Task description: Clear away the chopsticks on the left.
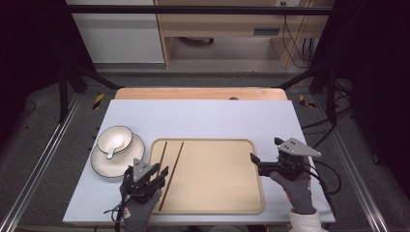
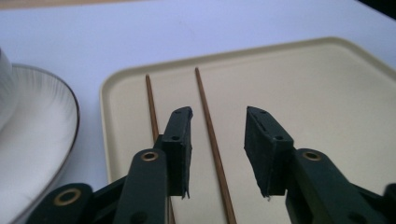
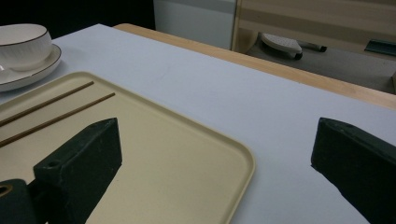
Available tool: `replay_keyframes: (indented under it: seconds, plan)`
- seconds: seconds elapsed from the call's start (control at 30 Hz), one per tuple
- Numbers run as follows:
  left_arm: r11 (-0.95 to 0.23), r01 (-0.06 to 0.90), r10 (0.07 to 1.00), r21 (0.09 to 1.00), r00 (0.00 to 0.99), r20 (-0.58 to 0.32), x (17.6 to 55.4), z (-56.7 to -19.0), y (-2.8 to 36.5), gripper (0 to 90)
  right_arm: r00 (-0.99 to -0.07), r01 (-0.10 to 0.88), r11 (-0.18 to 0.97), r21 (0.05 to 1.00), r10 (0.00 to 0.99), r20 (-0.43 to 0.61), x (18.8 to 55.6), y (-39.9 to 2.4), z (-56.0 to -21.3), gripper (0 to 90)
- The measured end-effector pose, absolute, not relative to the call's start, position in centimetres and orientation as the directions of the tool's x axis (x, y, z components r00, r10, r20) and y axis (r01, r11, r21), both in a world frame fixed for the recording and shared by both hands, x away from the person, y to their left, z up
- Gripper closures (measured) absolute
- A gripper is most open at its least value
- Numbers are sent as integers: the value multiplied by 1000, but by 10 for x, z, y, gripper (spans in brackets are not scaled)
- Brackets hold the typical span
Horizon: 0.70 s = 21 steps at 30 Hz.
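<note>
You worked at a wide pale lilac table top [image 1: 203,116], and on it, in front of you, lay the large beige plastic tray with rounded corners [image 1: 217,193]. To the left of the tray stood a white round saucer with a thin dark rim [image 1: 104,166], with a white ribbed bowl [image 1: 116,137] on it and a white ceramic spoon [image 1: 113,145] inside the bowl. Your right gripper [image 1: 254,159] hung over the right edge of the tray with its jaws wide apart and nothing between them. Your left gripper [image 1: 162,171] was above the near left part of the tray; its jaws were released, and they gripped nothing. The two thin brown wooden chopsticks [image 1: 170,169] lay flat on the tray, near its left side, close to each other but apart. In the left gripper view the right chopstick [image 2: 212,140] ran up between the open jaws without touching the pads, and the left chopstick [image 2: 150,105] passed behind the left jaw. Their long axes ran from the near edge of the tray toward its far edge, and they leaned slightly to the right at the far ends. I judged that the laying of the chopsticks was done. The bowl, the spoon and the saucer were not on the tray, so perhaps they were left to do.
</note>
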<state>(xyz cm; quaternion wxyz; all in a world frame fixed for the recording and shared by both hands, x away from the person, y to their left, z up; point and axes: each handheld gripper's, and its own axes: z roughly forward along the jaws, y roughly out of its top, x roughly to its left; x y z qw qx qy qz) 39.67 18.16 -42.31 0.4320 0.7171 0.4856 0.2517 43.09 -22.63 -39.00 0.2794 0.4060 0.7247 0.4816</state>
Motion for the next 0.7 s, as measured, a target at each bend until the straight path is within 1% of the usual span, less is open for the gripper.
replay_keyframes:
  seconds: [0.07,0.17,0.23,0.3,0.33,0.43,0.57,0.7]
  plan:
    - [-172,460,906,871,420,-43,399,-416,186,573,-516,313,207,927,857,-18,431,-227,-389,18]
    - [-165,461,882,872,465,-79,403,-408,195,519,-517,308,201,930,856,-13,430,-229,-388,18]
    - [-163,454,863,876,496,-96,403,-404,200,465,-516,307,195,932,857,-9,430,-230,-387,17]
    - [-174,433,843,884,529,-94,403,-401,209,414,-516,307,189,933,857,-4,430,-230,-387,16]
    - [-170,431,837,886,538,-101,403,-401,212,378,-516,307,191,932,857,-6,429,-231,-387,16]
    - [-152,422,819,894,559,-124,404,-401,226,312,-512,309,184,933,859,1,429,-232,-387,15]
    - [-146,422,815,895,564,-133,405,-404,238,275,-509,313,176,933,861,8,430,-235,-389,16]
    - [-146,426,821,893,556,-131,405,-407,247,259,-500,318,159,935,866,23,430,-238,-389,15]
